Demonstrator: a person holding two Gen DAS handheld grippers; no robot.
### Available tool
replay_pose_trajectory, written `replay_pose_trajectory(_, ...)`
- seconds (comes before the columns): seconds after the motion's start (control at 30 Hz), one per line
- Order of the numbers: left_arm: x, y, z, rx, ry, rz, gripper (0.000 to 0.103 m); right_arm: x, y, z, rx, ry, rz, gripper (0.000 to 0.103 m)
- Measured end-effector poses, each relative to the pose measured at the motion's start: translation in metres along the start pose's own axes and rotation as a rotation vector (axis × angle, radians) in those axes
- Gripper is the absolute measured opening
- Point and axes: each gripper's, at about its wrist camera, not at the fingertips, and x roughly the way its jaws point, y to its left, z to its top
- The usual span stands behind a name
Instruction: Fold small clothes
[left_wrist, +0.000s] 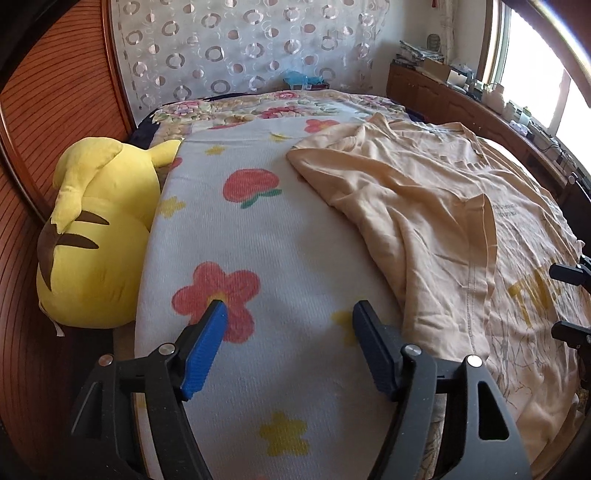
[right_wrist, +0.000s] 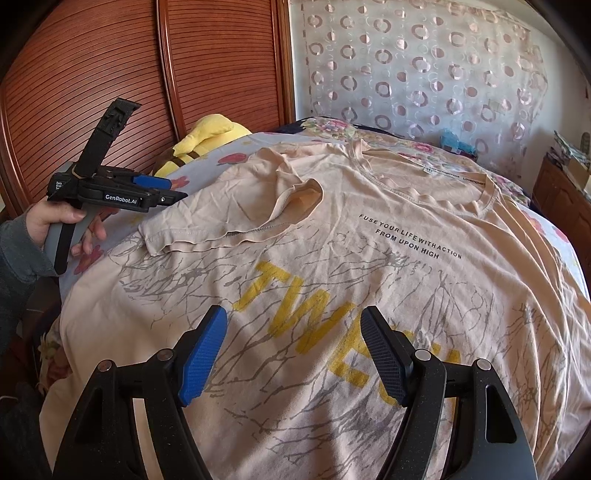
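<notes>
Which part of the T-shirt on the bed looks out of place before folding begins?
The left sleeve of the T-shirt is flopped inward over the chest, crumpled, rather than spread flat. The rest lies fairly smooth on the floral bedspread. Nothing looks torn or spilled.

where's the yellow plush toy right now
In the left wrist view the plush lies at the far left, wedged between the bed's floral sheet and the wooden wardrobe, well left of the T-shirt.
</notes>
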Motion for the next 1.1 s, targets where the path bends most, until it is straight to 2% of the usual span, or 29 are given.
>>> replay_pose_trajectory(0.07, 0.0, 0.002, -0.001, -0.001, -0.015, 0.004, 0.076, 0.001, 0.0, 0.0, -0.005, 0.004, -0.001, 0.076)
replay_pose_trajectory(0.23, 0.0, 0.003, -0.003, -0.004, -0.033, 0.001, 0.076, 0.0, 0.001, 0.0, -0.004, 0.005, 0.006, 0.076)
replay_pose_trajectory(0.27, 0.001, 0.003, -0.004, -0.004, -0.031, 0.001, 0.082, -0.001, 0.001, 0.001, -0.012, 0.004, 0.004, 0.076)
replay_pose_trajectory(0.3, 0.002, 0.003, -0.004, -0.006, -0.022, 0.003, 0.084, -0.002, 0.003, 0.002, -0.024, 0.004, -0.001, 0.075)
replay_pose_trajectory(0.4, 0.0, 0.003, -0.005, -0.012, -0.02, 0.004, 0.086, 0.001, 0.011, 0.009, -0.048, 0.011, 0.033, 0.061)
replay_pose_trajectory(0.43, -0.001, 0.003, -0.005, -0.011, -0.02, 0.004, 0.086, 0.001, 0.014, 0.012, -0.057, 0.011, 0.047, 0.052)
replay_pose_trajectory(0.47, -0.001, 0.003, -0.004, -0.012, -0.019, 0.003, 0.086, 0.002, 0.019, 0.016, -0.076, 0.012, 0.061, 0.05)
replay_pose_trajectory(0.67, -0.014, 0.011, -0.014, -0.043, -0.017, 0.017, 0.086, 0.014, 0.05, 0.042, -0.171, 0.017, 0.149, 0.044)
replay_pose_trajectory(0.97, -0.067, 0.035, -0.049, -0.136, -0.124, 0.009, 0.086, 0.053, 0.095, 0.067, -0.277, 0.088, 0.268, 0.038)
replay_pose_trajectory(1.1, -0.078, 0.037, -0.057, -0.145, -0.146, 0.024, 0.086, 0.074, 0.112, 0.065, -0.353, 0.126, 0.216, 0.028)
